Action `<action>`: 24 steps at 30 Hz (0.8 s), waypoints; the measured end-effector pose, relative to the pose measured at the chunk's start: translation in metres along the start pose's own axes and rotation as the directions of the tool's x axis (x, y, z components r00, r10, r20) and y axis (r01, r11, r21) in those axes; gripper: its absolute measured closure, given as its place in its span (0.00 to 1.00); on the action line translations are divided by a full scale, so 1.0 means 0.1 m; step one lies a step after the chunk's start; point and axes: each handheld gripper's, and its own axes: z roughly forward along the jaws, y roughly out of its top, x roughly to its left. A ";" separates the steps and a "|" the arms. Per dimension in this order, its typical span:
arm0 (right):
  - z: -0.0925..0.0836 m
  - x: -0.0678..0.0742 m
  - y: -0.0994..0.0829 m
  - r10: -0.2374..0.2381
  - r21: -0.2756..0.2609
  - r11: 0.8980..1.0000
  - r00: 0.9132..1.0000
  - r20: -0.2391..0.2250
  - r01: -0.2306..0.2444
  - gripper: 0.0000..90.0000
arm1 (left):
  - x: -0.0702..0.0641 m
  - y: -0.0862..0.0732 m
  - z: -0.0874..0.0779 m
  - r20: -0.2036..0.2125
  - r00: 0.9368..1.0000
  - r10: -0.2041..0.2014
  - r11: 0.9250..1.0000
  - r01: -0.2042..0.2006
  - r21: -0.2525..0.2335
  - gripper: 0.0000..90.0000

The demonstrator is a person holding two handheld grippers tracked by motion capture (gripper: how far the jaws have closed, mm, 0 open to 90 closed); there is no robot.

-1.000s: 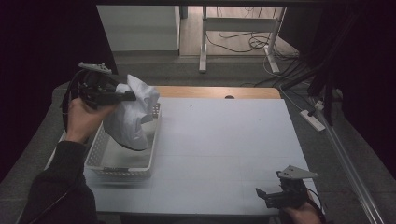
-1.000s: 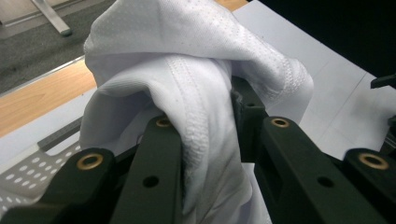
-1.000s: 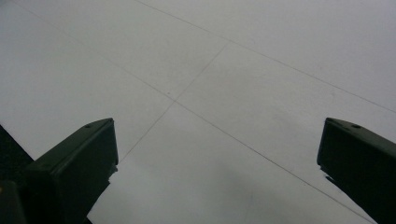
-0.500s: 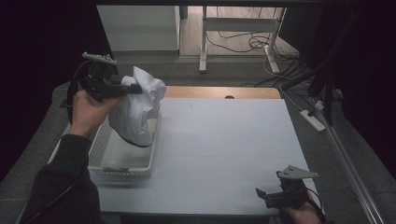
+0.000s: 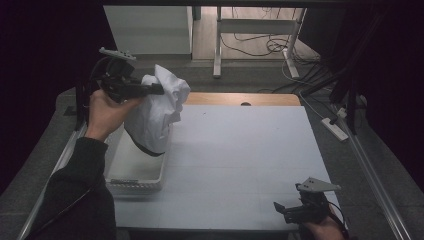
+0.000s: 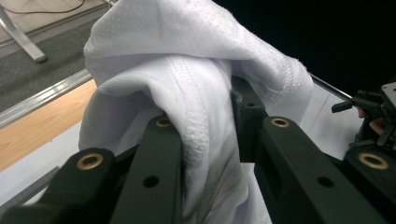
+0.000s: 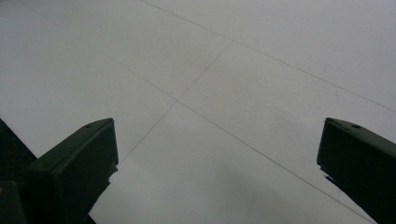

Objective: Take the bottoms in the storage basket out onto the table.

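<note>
One white garment [image 5: 155,112] is in play, and it's mostly out of the white basket [image 5: 135,175] at the table's left edge: the left gripper [image 5: 152,90] has its jaws clamped on a bunched fold near the top, cloth hanging down with the dark-trimmed lower end dangling just over the basket's far part. In the left gripper view the fabric [image 6: 196,116] is wedged tight between the black jaws. Right gripper [image 5: 287,210] sits low at the near right corner of the white table [image 5: 240,150], jaws spread wide, nothing between them, well apart from the cloth. Judged progress: pick-up done, lift nearly clear; carrying over, laying flat, any folding all left.
</note>
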 end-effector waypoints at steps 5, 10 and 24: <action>0.00 0.00 0.00 0.000 0.000 1.000 1.000 -0.001 0.000 0.00 | -0.05 0.07 0.06 0.015 1.000 0.012 1.000 -0.012 -0.001 0.86; 0.00 0.00 0.00 -0.001 0.000 1.000 1.000 -0.002 0.001 0.00 | -0.11 0.14 0.11 0.024 0.999 0.026 1.000 -0.026 -0.002 0.86; 0.00 0.00 0.00 -0.001 -0.001 1.000 1.000 -0.004 0.001 0.00 | -0.25 0.29 0.21 0.045 0.997 0.057 0.998 -0.056 -0.007 0.86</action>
